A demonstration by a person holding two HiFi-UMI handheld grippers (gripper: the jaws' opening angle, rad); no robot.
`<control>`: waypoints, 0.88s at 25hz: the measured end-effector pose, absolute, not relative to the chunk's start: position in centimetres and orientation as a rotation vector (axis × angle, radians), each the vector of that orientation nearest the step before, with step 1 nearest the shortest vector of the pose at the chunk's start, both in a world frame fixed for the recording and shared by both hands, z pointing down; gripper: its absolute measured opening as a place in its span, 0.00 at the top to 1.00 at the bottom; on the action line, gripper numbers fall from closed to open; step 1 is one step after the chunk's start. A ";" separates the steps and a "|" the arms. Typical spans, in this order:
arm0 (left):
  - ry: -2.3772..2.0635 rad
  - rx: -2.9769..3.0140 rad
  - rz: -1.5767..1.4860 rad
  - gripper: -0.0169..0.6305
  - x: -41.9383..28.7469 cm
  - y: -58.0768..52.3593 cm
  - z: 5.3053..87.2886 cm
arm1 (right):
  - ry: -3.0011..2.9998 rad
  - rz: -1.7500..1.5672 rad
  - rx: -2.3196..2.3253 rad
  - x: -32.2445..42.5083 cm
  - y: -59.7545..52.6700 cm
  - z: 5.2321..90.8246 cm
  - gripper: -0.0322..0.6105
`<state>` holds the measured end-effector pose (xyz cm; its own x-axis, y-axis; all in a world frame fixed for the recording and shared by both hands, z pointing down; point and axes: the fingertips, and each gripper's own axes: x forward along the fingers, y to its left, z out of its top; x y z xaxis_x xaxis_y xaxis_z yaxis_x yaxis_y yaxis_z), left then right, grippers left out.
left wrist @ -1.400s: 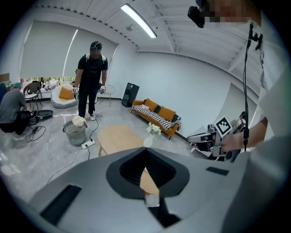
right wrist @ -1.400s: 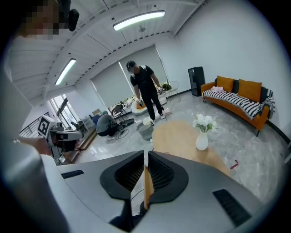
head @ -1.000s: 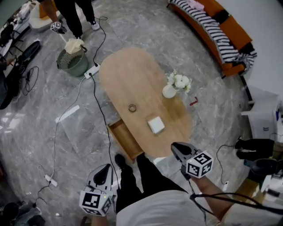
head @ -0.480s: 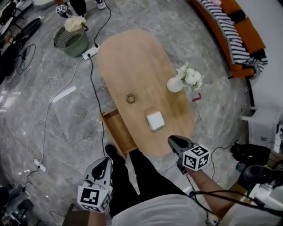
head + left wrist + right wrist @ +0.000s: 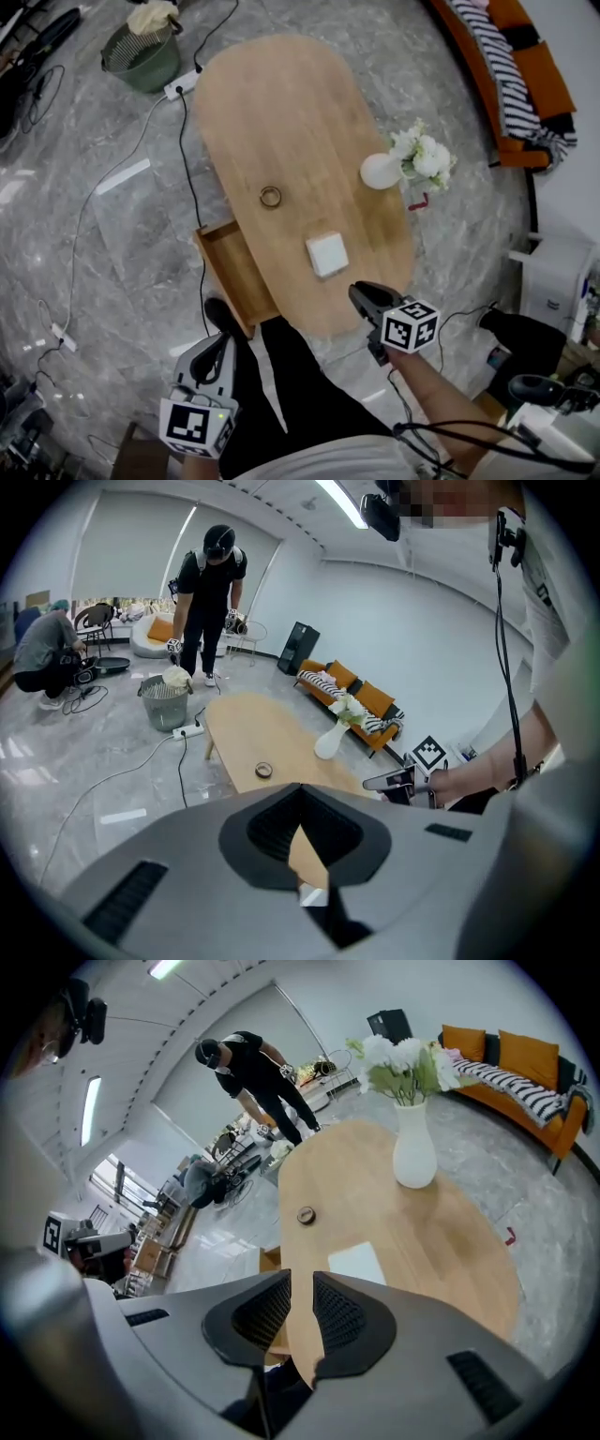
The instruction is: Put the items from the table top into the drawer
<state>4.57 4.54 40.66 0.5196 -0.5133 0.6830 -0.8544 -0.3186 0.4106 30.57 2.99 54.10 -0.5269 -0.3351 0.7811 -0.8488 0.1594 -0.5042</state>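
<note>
Drawer [image 5: 230,272] half under tabletop [image 5: 281,112], left of right gripper [image 5: 359,293]. Ring-ish item [image 5: 271,196] beyond it too small to ID. Sofa [image 5: 548,80] cut by frame edge.

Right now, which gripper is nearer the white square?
Right. The right gripper, jaws just opening and empty, hovers over the table edge beside the white square; left gripper hangs over the floor, short of the drawer.
</note>
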 end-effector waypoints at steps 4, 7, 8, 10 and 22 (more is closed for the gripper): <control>-1.100 1.977 0.569 0.97 4.9 4.9 42.6 | -1.890 1.396 1.136 31.3 3.1 57.4 0.79; -1.094 1.965 0.568 0.97 5.1 5.2 44.0 | -1.837 1.426 1.161 32.3 3.1 60.1 0.76; -1.090 1.960 0.571 0.97 5.2 5.4 44.5 | -1.818 1.438 1.169 32.8 3.1 61.0 0.75; -1.080 1.954 0.582 0.97 5.5 5.9 45.3 | -1.790 1.448 1.176 33.6 3.0 62.7 0.74; -1.032 1.922 0.615 0.97 6.2 5.8 49.4 | -1.681 1.442 1.066 36.0 2.8 71.3 0.66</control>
